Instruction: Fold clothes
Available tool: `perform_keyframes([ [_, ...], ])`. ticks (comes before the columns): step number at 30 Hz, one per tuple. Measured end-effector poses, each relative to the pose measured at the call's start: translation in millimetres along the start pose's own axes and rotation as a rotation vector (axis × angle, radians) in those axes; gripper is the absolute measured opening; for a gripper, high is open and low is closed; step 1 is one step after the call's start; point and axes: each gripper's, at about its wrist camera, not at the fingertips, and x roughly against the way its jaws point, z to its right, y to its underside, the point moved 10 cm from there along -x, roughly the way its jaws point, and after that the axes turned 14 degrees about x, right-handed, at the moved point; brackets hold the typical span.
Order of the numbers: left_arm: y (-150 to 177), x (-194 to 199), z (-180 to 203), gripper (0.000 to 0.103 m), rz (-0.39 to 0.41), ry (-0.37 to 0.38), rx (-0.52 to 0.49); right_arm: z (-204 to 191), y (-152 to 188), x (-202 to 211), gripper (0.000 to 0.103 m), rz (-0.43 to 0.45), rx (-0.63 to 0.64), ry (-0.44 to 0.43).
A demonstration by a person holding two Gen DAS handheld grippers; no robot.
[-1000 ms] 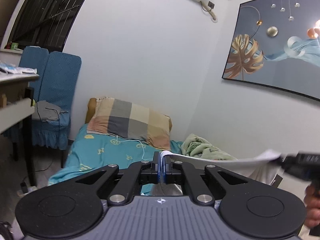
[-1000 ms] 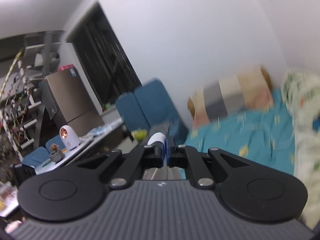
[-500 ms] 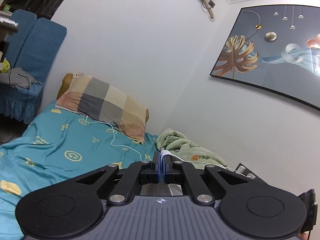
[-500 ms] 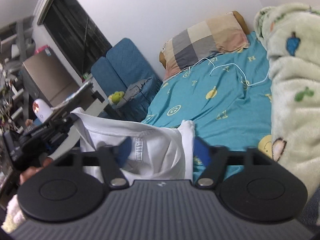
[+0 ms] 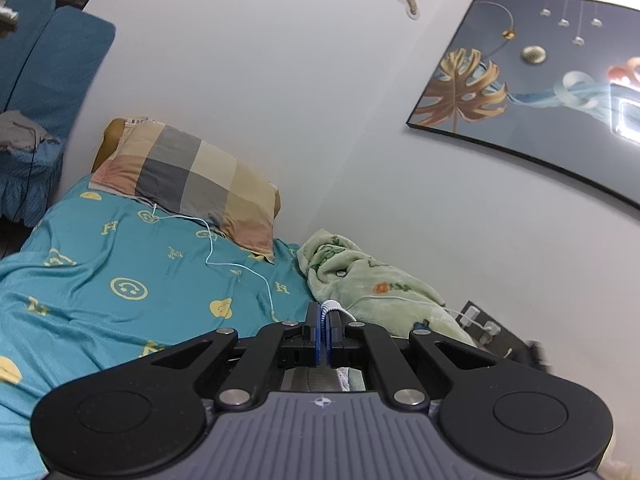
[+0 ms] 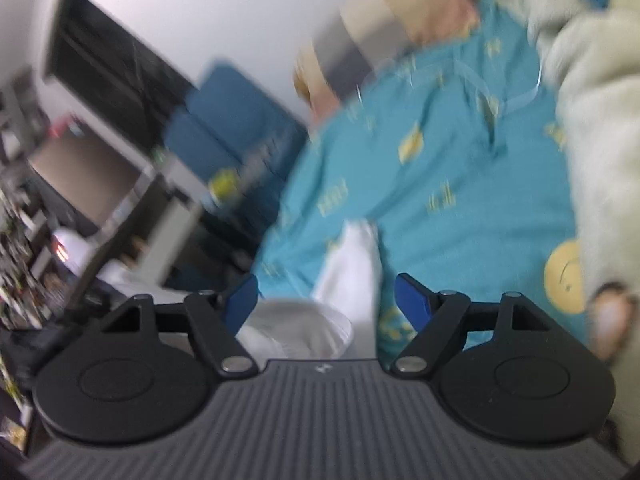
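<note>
In the left wrist view my left gripper [image 5: 324, 322] is shut on a rolled edge of the white garment [image 5: 333, 306], low over the teal bed sheet [image 5: 160, 280]. The right wrist view is blurred. There my right gripper [image 6: 326, 298] stands open, its blue pads [image 6: 242, 296] wide apart. The white garment [image 6: 352, 264] lies loose on the sheet [image 6: 460, 168] between and under the jaws, and neither pad presses on it. Most of the garment is hidden under both grippers.
A checked pillow [image 5: 188, 180] lies at the head of the bed. A crumpled green blanket [image 5: 360, 276] runs along the wall side. A white cable [image 5: 224, 256] crosses the sheet. Blue chairs [image 5: 44, 80] and a desk [image 6: 160, 208] stand beside the bed.
My right gripper has opened and let go of the white garment, which now lies on the sheet. Both grippers have sunk toward the bed. The left stays shut on the garment.
</note>
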Motion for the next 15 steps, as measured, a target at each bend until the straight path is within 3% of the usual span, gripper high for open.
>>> perform_keyframes([
  [5, -0.6, 12.8, -0.1, 0.002, 0.002, 0.016, -0.006, -7.0, 27.3, -57.9, 0.071, -0.157, 0.031, 0.015],
  [6, -0.9, 15.1, -1.0, 0.002, 0.005, 0.012, -0.008, -7.1, 32.4, -63.3, 0.056, -0.174, 0.023, 0.005],
  [7, -0.9, 16.4, -3.7, 0.002, 0.007, 0.004, -0.004, -7.4, 37.5, -67.7, 0.027, -0.189, 0.012, -0.011],
  [8, -0.5, 16.7, -7.8, 0.002, 0.008, -0.007, 0.004, -9.0, 38.2, -66.4, 0.013, -0.182, 0.008, -0.021],
  [9, 0.3, 15.6, -13.3, 0.003, 0.005, -0.027, 0.012, -11.0, 37.3, -63.0, 0.007, -0.167, 0.007, -0.030],
  [14, 9.4, 3.5, -41.0, 0.003, -0.029, -0.134, 0.029, -30.1, 15.9, -23.7, 0.006, -0.027, -0.025, -0.082],
  [15, 12.7, 0.1, -45.7, 0.008, -0.040, -0.161, 0.019, -33.8, 12.1, -14.8, 0.006, -0.002, -0.022, -0.080],
])
